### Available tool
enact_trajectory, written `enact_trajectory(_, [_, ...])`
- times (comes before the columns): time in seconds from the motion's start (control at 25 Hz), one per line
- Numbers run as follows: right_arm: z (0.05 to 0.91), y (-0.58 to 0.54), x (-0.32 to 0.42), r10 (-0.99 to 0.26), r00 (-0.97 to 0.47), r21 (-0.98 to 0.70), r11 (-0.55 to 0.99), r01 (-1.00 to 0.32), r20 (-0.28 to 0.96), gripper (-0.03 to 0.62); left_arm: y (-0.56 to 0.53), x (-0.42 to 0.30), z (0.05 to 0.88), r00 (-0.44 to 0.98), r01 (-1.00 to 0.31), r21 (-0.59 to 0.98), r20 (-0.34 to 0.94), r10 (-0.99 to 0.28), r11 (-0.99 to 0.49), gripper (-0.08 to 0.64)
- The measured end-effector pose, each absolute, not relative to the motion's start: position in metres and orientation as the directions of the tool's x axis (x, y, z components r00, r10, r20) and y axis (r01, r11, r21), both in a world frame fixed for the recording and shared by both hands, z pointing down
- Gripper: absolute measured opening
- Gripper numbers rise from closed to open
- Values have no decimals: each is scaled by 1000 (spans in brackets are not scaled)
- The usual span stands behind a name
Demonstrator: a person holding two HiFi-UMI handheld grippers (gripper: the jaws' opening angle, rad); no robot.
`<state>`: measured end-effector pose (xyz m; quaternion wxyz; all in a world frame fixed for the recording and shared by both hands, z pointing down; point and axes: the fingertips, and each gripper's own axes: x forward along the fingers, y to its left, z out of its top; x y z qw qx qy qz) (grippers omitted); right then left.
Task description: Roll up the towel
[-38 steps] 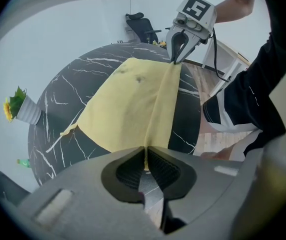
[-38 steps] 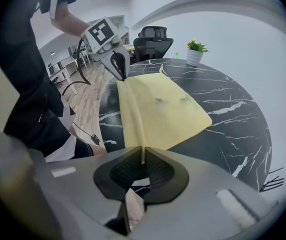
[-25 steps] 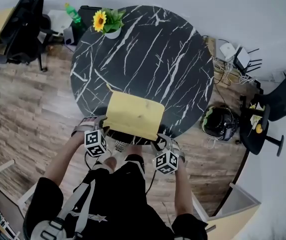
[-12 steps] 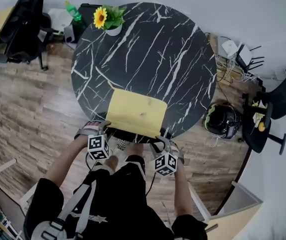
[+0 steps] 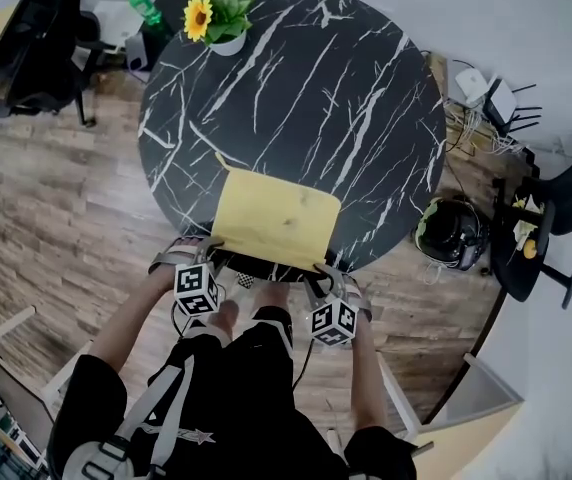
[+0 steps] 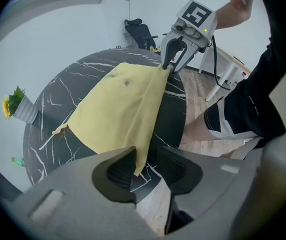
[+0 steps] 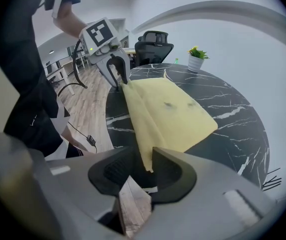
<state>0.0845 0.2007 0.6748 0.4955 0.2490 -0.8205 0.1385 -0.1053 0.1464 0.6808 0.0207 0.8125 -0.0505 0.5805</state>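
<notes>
Black marble tabletop (image 5: 296, 88) takes up most of the head view, round, with the yellow towel (image 5: 274, 218) lying flat at the side nearest me, its near edge right along the rim. My left tongs (image 5: 198, 253) and right tongs (image 5: 328, 273) sit at the towel's two near corners. Beyond the towel the marble is bare up to the sunflower pot (image 5: 216, 38) at the far rim, well apart, so I judge there is plenty of room to roll away from me. Behind the tongs there is only the table edge and my legs.

From the left gripper view, the left tongs (image 6: 145, 166) have just been closing, and the towel's corner (image 6: 139, 156) hangs between the jaws against one pad. A gap shows on the other side, so nothing is pinched yet. My worry is catching only the tip, which could slip out once I lift.

From the right gripper view, the right tongs (image 7: 145, 169) have likewise been closing, half wide, with the other corner (image 7: 147, 159) lying against one pad and daylight beside it. If one side bites and the other misses, the roll would likely start skewed. With the edge at the rim, a tug toward me could drag the towel off the table.
</notes>
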Motion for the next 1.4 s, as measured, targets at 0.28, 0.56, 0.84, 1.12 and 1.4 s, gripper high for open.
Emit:
enact_trajectory(0.28, [674,202,85,-266,-383,14,836,-549,885,118,145,-104,679,330,-105,-25,942,-59,-994,130])
enact_trajectory(0.56, [677,199,87,-289,-357,57,841,-538,888,83,141,-104,681,323,-89,-63,942,-88,-994,79])
enact_trajectory(0.84, [676,198,88,-307,-327,100,847,-522,894,36,141,-104,679,325,-83,-65,942,-88,-994,41])
enact_trajectory(1.12, [672,215,85,-264,-335,58,854,-518,904,31,155,-106,674,326,-53,-47,943,-62,-997,38])
enact_trajectory(1.4, [671,238,79,-217,-343,2,847,-531,914,31,177,-113,674,309,-37,-9,951,-20,-999,38])
